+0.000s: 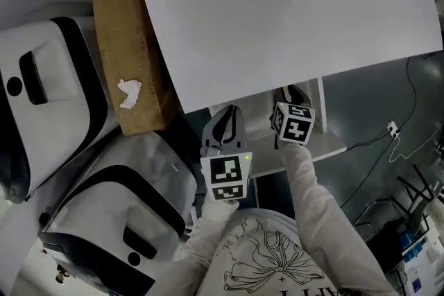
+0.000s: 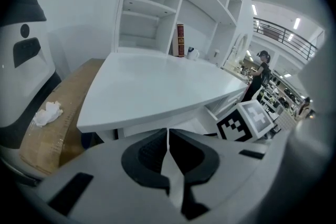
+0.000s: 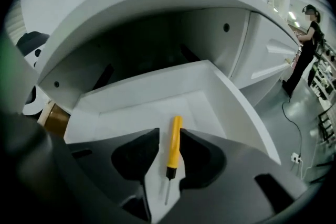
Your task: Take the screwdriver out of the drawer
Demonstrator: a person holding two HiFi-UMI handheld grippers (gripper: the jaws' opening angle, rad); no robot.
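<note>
A screwdriver [image 3: 174, 143] with a yellow handle and a thin metal shaft lies flat on the floor of the pulled-out white drawer [image 3: 233, 105]. In the right gripper view its handle runs between the two dark fingers of my right gripper [image 3: 170, 134], which is open, and the pads stand apart from the handle. From the head view that right gripper [image 1: 290, 97] reaches down into the drawer [image 1: 331, 144] under the edge of the white desk top [image 1: 291, 10]. My left gripper [image 1: 223, 127] hangs just left of it, in front of the desk, jaws shut and empty [image 2: 168, 134].
A long cardboard box [image 1: 128, 52] lies along the desk's left side. Two white-and-black machines [image 1: 48, 93] [image 1: 118, 218] stand further left. Cables [image 1: 402, 142] trail over the grey floor at right. White shelves [image 2: 173, 8] rise behind the desk, and a person [image 2: 258, 73] stands far off.
</note>
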